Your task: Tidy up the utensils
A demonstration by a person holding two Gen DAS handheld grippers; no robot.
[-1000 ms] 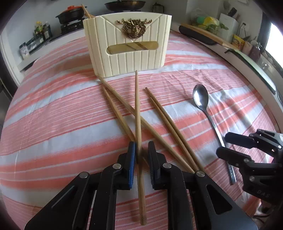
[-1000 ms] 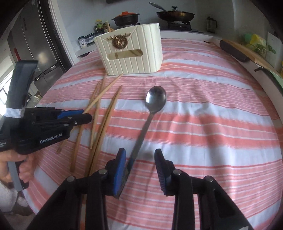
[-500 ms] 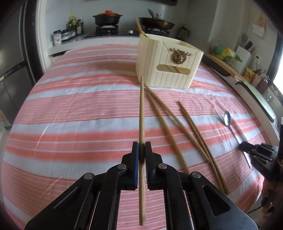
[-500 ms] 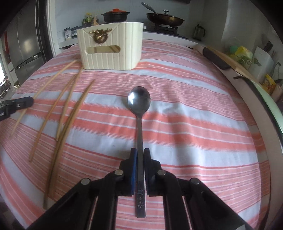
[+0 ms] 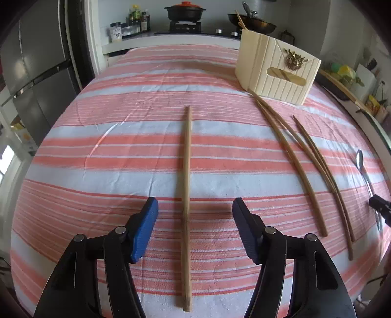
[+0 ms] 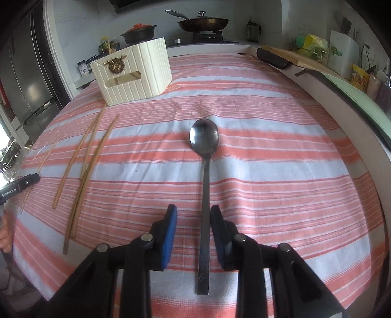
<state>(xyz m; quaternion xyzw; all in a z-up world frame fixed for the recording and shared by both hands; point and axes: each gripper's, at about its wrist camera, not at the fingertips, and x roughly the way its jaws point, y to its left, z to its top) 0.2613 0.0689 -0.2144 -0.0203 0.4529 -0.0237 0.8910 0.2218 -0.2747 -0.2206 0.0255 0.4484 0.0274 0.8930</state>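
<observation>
My left gripper (image 5: 195, 211) is open, with one wooden chopstick (image 5: 185, 195) lying flat on the striped cloth between its fingers. Several more chopsticks (image 5: 297, 161) lie to the right, running toward the cream utensil box (image 5: 276, 73). My right gripper (image 6: 193, 221) is open, with the metal spoon (image 6: 205, 181) lying on the cloth between its fingers, its handle close to the right finger. The box also shows in the right wrist view (image 6: 133, 73), far left, with the chopsticks (image 6: 83, 168) in front of it.
The table has a red and white striped cloth (image 5: 122, 151). A fridge (image 5: 31, 73) stands at the left. A stove with pots (image 6: 202, 23) is behind the table. A counter with a cutting board (image 6: 293, 57) runs along the right.
Both grippers have opened. The left one let go of the chopstick, which now lies apart from the others. The right one let go of the spoon handle.
</observation>
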